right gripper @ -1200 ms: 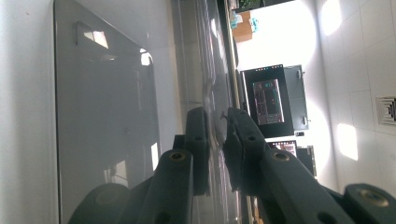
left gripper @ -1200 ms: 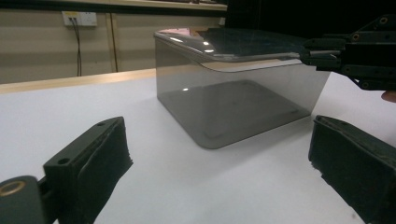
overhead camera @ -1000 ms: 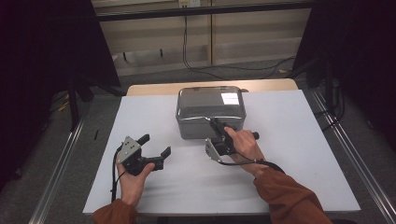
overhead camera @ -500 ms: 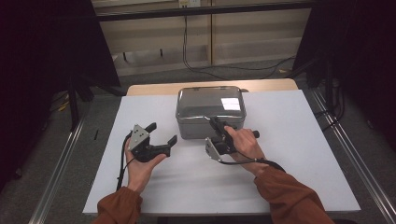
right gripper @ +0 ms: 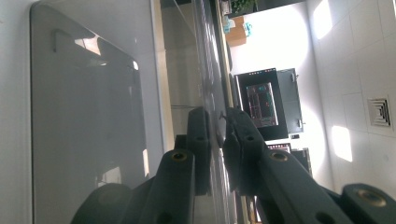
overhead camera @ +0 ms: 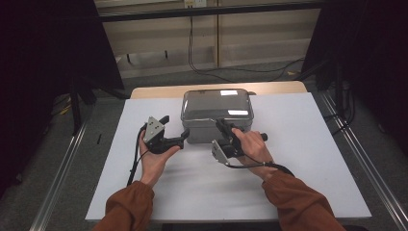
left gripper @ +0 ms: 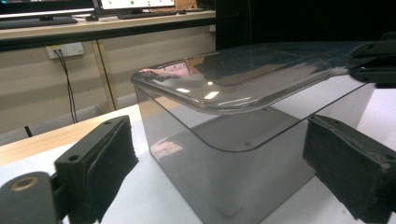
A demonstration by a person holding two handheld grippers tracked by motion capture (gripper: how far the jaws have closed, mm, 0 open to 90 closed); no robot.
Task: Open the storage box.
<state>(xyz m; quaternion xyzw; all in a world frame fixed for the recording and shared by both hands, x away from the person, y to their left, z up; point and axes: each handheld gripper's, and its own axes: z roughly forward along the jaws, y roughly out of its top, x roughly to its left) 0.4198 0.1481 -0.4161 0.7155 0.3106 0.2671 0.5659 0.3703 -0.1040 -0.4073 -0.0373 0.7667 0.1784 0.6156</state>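
Observation:
A smoky see-through box (overhead camera: 216, 108) with a clear lid (left gripper: 243, 79) stands at the back middle of the white tabletop (overhead camera: 298, 159). My right gripper (overhead camera: 220, 125) is at the box's near edge, shut on the lid's thin rim (right gripper: 205, 70), which runs between its pads (right gripper: 198, 140). My left gripper (overhead camera: 174, 128) hovers just left of the box's near left corner. It is open and its jaws have just been closing a little. The corner of the box (left gripper: 233, 154) lies ahead between the two pads (left gripper: 112, 158), which do not touch it.
A strip of wooden table (overhead camera: 159, 91) shows behind the white top. Metal rails (overhead camera: 62, 178) run along the floor on both sides. Cables (overhead camera: 192, 48) hang by the back wall, and dark curtains (overhead camera: 43, 62) stand left and right.
My left hand has moved forward and right, from the open tabletop up to the box's left near corner. The right hand and the box have stayed put.

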